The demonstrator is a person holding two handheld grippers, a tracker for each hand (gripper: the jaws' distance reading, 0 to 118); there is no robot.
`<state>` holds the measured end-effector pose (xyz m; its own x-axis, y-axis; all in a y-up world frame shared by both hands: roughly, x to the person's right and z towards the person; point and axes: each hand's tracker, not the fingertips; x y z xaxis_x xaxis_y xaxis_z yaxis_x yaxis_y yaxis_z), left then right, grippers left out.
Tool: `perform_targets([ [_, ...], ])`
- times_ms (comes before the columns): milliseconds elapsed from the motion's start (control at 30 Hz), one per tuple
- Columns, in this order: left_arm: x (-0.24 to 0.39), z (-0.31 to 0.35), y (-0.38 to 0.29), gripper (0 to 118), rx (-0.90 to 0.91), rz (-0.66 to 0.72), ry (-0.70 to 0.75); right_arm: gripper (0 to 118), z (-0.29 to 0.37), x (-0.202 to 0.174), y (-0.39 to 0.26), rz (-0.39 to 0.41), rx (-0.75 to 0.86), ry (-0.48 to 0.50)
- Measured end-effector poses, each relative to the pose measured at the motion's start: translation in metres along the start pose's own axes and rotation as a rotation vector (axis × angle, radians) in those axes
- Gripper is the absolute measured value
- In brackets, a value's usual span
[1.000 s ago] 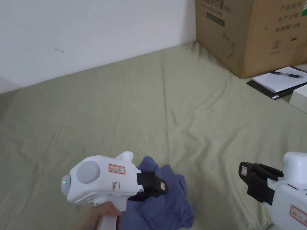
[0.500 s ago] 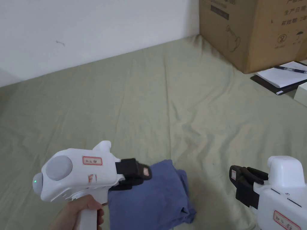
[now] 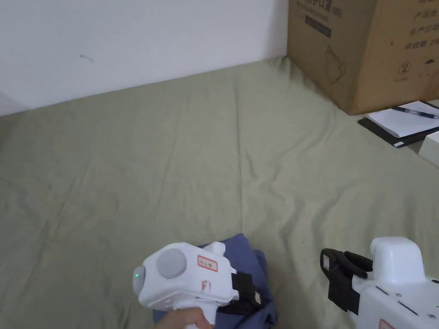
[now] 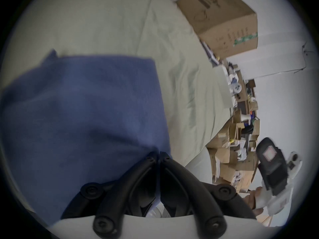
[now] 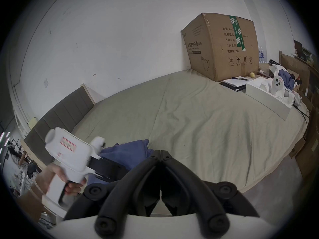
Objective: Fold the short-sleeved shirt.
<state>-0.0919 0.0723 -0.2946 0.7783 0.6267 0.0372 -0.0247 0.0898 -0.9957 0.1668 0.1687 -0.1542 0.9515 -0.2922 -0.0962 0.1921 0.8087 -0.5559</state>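
One wrinkled green bedsheet (image 3: 193,150)

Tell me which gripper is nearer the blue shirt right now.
Left. The left gripper is over the folded blue shirt, its jaws closed at the cloth's edge. The right gripper hangs off to the shirt's right, above the green sheet, jaws closed on nothing.

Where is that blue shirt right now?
In the head view the blue shirt lies in a folded bundle on the green sheet at the bottom middle, under the left gripper, with the right gripper apart to its right.
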Motion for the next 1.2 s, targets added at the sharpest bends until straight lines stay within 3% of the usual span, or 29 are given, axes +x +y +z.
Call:
perform_targets([
  [167,0.019,-0.019,-0.008,3,-0.031,-0.050,-0.022,0,0.002,0.000,-0.003,0.004,-0.015,-0.005],
  [333,0.022,0.023,-0.014,3,0.043,-0.090,-0.062,0,-0.001,-0.005,-0.003,0.028,-0.028,-0.002],
  [467,-0.010,0.074,-0.016,3,0.171,-0.058,-0.066,0,-0.013,-0.017,-0.002,0.065,-0.053,0.029],
  [567,-0.045,0.113,-0.022,4,0.254,0.041,-0.083,0,-0.031,-0.031,-0.003,0.100,-0.085,0.062],
  [600,-0.053,0.128,-0.030,8,0.279,0.072,-0.103,0,-0.040,-0.038,-0.004,0.121,-0.106,0.090],
  [633,-0.063,0.137,-0.034,22,0.298,0.095,-0.117,0,-0.048,-0.045,-0.005,0.141,-0.127,0.106],
  [733,-0.099,0.154,-0.045,81,0.327,0.157,-0.087,0,-0.077,-0.067,-0.011,0.208,-0.198,0.144],
  [767,-0.109,0.157,-0.048,89,0.336,0.180,-0.064,0,-0.088,-0.072,-0.013,0.223,-0.234,0.145],
  [1033,-0.161,0.137,-0.052,89,0.332,0.340,-0.143,0,-0.143,-0.096,-0.039,0.313,-0.359,0.147],
  [1200,-0.164,0.106,-0.038,90,0.273,0.350,-0.283,0,-0.145,-0.086,-0.035,0.273,-0.382,0.160],
])
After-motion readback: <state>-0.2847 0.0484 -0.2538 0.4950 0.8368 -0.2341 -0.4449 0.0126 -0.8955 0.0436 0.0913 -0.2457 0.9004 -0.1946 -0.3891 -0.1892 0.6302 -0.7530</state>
